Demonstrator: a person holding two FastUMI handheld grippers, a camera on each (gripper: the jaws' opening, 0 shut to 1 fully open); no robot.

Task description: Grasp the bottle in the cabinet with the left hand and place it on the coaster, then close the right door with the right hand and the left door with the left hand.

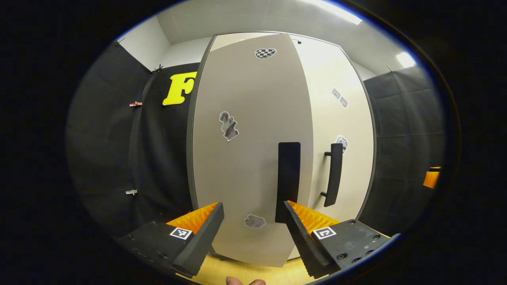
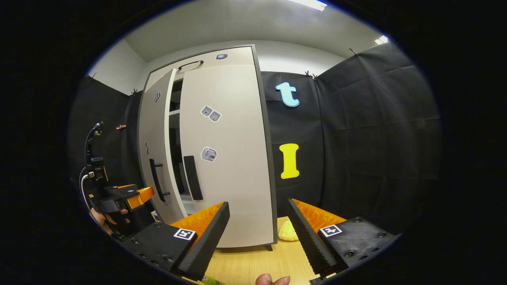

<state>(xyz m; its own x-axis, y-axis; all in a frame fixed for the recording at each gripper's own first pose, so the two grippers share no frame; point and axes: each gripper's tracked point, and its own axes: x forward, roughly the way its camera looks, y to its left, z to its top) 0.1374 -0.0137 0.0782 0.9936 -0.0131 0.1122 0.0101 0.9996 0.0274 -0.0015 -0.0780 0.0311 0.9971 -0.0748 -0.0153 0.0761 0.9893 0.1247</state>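
Fingers of my left gripper point(image 1: 253, 221) apart, empty; left door point(image 1: 245, 150) ajar ahead, its handle point(image 1: 288, 181) between them.

one cabinet point(image 2: 222, 158), two doors point(image 1: 253, 130), two handles point(image 1: 288, 182)

The cabinet doors point(image 1: 253, 130) look like smooth matt laminate, with flat paper-looking stickers point(image 1: 228, 126) on them. The handles point(image 1: 333, 174) are matt black, probably plastic. The tabletop point(image 2: 253, 261) is light wood grain with a soft sheen. The booth wall point(image 2: 368, 134) is matt, creased cloth. Both grippers' pads point(image 2: 313, 221) are ribbed.
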